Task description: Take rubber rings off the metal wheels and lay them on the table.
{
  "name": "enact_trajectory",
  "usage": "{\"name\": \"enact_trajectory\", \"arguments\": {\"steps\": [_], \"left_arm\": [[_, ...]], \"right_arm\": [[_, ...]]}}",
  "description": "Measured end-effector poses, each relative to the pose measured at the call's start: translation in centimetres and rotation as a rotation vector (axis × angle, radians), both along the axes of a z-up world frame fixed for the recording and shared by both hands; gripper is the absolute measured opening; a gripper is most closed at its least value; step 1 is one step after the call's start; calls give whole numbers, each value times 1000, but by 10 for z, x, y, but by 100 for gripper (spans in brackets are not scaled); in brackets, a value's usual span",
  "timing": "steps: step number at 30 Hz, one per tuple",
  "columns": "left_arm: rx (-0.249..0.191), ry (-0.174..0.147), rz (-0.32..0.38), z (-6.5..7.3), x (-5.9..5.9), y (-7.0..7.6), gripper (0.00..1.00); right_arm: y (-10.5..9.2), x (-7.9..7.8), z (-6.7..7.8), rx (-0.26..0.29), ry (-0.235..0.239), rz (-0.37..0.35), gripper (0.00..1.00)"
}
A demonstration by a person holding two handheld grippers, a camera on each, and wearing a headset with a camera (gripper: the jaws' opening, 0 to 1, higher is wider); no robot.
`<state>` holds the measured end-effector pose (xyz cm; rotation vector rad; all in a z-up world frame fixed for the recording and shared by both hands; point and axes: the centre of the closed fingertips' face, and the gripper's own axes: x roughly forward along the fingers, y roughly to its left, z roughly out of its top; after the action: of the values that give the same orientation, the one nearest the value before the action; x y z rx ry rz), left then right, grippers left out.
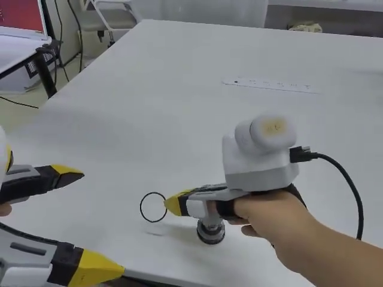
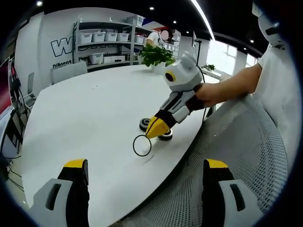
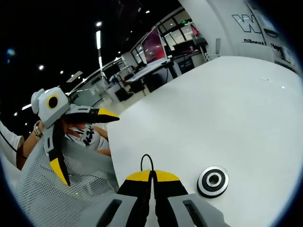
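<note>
Your right hand-held gripper (image 1: 170,205) is pinched tight on the rubber ring (image 1: 153,207). The yellow tips meet on one edge of it, so the loop stands out in front of the jaws, free and round. In the right gripper view the jaws are pressed together, with only a thin black arc rising from between them.

You hold the ring low over the white bench (image 1: 179,89), near its front edge. A faint shadow lies just apart from it, so I judge it is lifted and not yet laid down. That low carry suits the step. A light, floppy ring let go from higher up could bounce or roll, so bring it down until it touches before you part the jaws.

One metal wheel (image 1: 210,231) sits on the bench right under the body of that gripper, close to your hand (image 1: 269,215). You carry the ring off to one side of it, over bare surface where it can lie flat.

The other wheel (image 3: 213,181) lies just beside the jaws in the right gripper view. It shows a dark band round its rim, which may be a ring yet to come off, though I cannot tell for certain.

Your left hand-held gripper (image 1: 99,222) hangs at the near left, jaws spread wide and holding nothing, well apart from the ring. It looks ready, I judge, to steady a wheel for the next pull.
</note>
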<state>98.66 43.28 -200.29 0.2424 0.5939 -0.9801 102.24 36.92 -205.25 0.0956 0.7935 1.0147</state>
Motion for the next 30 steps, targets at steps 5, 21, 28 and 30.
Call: {"name": "enact_trajectory", "arguments": {"steps": [5, 21, 28, 30], "left_arm": [[-8, 5, -10, 0, -1, -2, 99], [-3, 4, 17, -2, 4, 3, 98], [-4, 9, 19, -2, 4, 4, 98], [-5, 8, 18, -2, 4, 4, 98]], "right_arm": [[-6, 2, -7, -15, 5, -16, 0], [-6, -1, -15, -118, -71, 51, 11], [-12, 1, -1, -99, -49, 21, 18], [-12, 3, 7, -90, -68, 21, 19]]}}
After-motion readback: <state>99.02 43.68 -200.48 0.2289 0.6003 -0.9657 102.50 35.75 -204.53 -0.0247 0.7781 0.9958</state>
